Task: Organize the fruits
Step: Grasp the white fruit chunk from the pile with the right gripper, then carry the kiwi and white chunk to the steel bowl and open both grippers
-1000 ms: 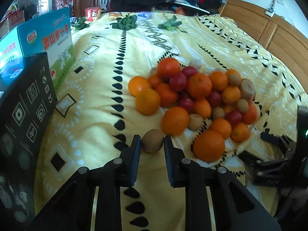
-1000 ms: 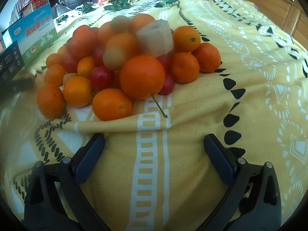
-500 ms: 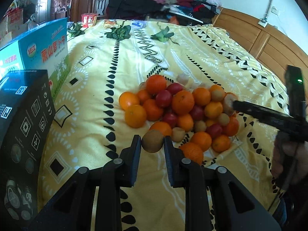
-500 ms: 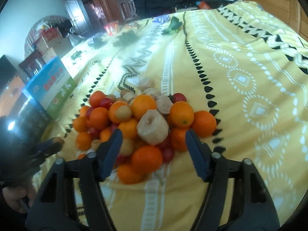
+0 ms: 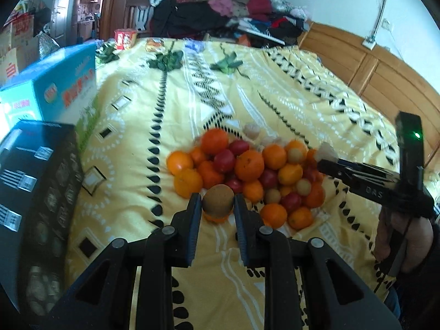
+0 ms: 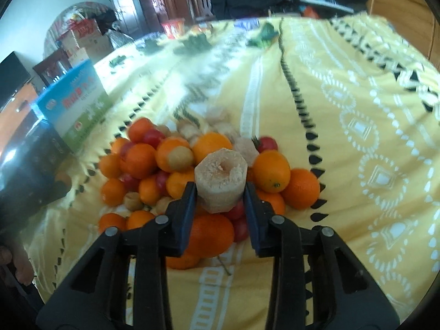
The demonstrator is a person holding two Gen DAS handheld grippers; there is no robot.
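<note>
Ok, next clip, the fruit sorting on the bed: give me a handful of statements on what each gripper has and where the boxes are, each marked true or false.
1. The left gripper is shut on a brown kiwi. True.
2. The right gripper has an orange between its fingers. False: a pale, cut cylinder-shaped piece sits between them as its jaws are closing.
3. The fruit pile lies on a yellow patterned bedspread. True.
4. The blue and green box stands to the right of the pile in the left wrist view. False: it stands to the left, behind a black box.
5. The pile holds only oranges. False: small red fruits and pale round ones are mixed in.
</note>
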